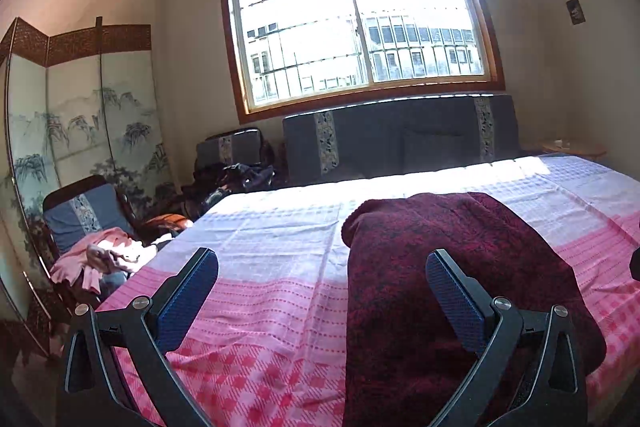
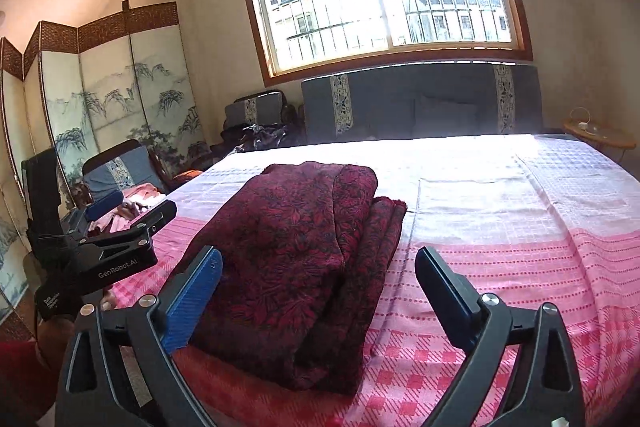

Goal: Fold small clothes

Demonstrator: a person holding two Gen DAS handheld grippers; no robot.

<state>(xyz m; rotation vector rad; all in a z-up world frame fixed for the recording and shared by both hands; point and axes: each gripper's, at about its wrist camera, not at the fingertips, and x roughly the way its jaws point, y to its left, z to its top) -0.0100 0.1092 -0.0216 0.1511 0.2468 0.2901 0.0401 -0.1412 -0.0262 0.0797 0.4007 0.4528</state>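
A dark red patterned garment lies folded on the pink checked bed; in the right wrist view it shows as a layered stack. My left gripper is open and empty above the garment's left edge; it also shows at the left of the right wrist view. My right gripper is open and empty, with the folded garment between its fingers' line of sight and just beyond them.
The bed has a grey headboard under a barred window. A chair with pink clothes stands to the left, by a painted folding screen. A small round table stands at the far right.
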